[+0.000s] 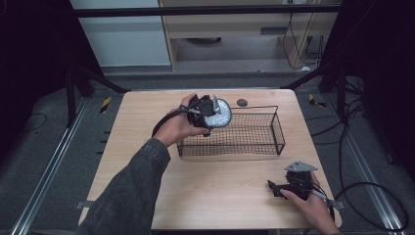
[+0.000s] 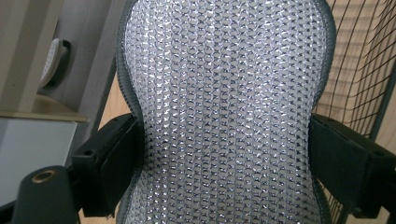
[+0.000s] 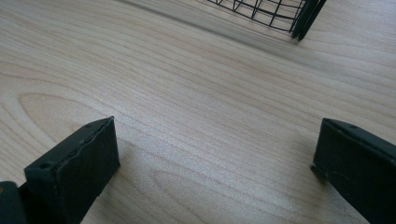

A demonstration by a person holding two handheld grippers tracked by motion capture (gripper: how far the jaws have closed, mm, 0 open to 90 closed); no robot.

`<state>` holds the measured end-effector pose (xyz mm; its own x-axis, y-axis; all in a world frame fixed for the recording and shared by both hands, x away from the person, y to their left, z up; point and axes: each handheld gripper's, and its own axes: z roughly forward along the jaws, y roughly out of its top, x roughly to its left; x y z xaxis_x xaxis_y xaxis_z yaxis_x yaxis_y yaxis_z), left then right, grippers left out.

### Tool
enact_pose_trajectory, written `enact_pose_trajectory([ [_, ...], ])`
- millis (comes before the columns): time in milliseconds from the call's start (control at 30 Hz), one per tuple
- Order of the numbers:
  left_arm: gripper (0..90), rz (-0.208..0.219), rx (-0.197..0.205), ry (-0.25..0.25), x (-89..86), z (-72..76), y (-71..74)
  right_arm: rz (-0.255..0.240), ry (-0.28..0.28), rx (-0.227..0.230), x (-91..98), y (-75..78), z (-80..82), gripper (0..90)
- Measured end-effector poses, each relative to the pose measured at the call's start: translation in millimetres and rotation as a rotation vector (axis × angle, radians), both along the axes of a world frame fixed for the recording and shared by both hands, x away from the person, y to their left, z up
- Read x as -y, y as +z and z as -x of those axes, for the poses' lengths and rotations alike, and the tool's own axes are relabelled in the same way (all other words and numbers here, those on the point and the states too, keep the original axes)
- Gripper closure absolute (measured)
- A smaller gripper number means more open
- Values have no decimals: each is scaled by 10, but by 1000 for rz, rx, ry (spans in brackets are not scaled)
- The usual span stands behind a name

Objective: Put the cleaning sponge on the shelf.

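A silvery mesh pad with a grey edge (image 2: 224, 93) is pinched between the two black jaws of my left gripper (image 2: 224, 158). From the high view, that pad (image 1: 220, 116) hangs in the air at the left end of a black wire basket (image 1: 276, 128), with the left gripper (image 1: 211, 113) shut on it. My right gripper (image 1: 273, 189) rests low near the table's front right corner. Its jaws stand wide apart over bare wood in the right gripper view (image 3: 215, 163), with nothing between them.
The basket's wires (image 2: 364, 70) run past the pad's right side, and its corner (image 3: 266, 11) shows beyond the right gripper. A small dark round object (image 1: 242, 102) lies on the table behind the basket. The wooden table (image 1: 147, 122) has bare wood left and front.
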<state>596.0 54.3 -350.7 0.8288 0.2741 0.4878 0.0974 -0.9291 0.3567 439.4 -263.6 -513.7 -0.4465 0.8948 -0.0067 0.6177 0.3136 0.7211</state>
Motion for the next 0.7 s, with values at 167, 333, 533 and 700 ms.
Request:
enact_pose_trajectory([
  [167, 126, 18, -4, -5, 6, -30, -51, 0, 0, 0, 0, 0, 0, 3],
  [333, 126, 7, -5, -10, 9, -35, -92, 0, 0, 0, 0, 0, 0, 3],
  [533, 127, 1, -21, -9, 11, -56, -179, -1, 0, -1, -1, 0, 0, 3],
  [700, 127, -6, -23, -11, -3, -86, -218, -2, 1, -1, 0, 0, -1, 3],
])
